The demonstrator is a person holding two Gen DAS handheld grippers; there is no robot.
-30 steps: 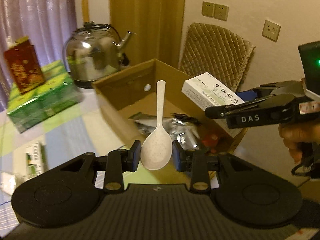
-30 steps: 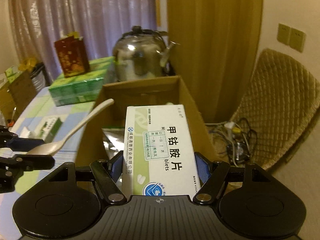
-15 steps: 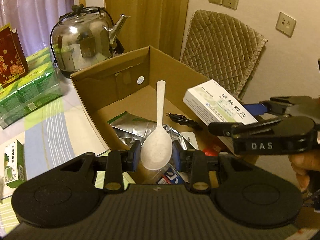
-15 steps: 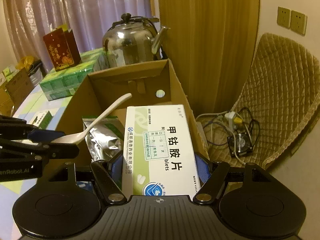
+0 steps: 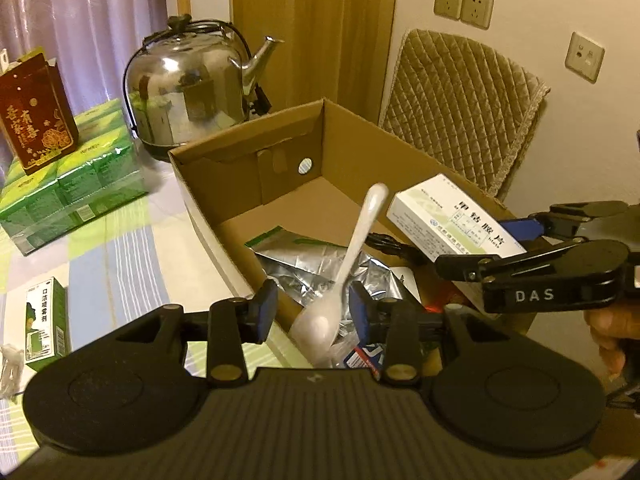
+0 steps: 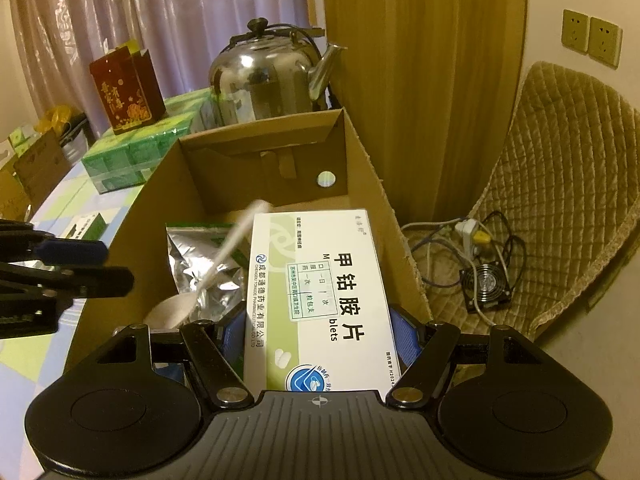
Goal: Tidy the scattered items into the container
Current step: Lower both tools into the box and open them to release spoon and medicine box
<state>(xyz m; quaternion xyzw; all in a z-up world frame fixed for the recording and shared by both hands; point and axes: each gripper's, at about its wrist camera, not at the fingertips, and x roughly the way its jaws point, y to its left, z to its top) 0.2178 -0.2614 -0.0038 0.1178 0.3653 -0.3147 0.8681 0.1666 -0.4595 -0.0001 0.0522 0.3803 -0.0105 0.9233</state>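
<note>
A: State the left gripper [image 5: 312,306] condition.

B: Jaws are spread apart. The white spoon [image 5: 340,284] sits between them without touching either pad; its outline is blurred. The bowl is low, the handle tilts toward the upper right of the frame, and it is over the open cardboard box [image 5: 248,168] at frame centre.

A: Spoon appearance?

B: Plain off-white, glossy, rounded bowl, slim handle. No markings can be read.

A: Right gripper [image 6: 320,336]?

B: Clamped on the white medicine carton [image 6: 320,292], one blue pad on each long side. The carton is held above the right half of the box.

A: Legible text?

B: The carton face carries large characters "甲钴胺片", the fragment "blets", and a green sticker panel too small to read. In the left wrist view, the right gripper body reads "DAS".

A: Box contents?

B: A crumpled silver foil pouch [image 5: 320,256] with a green top edge lies on the floor of the box.
</note>
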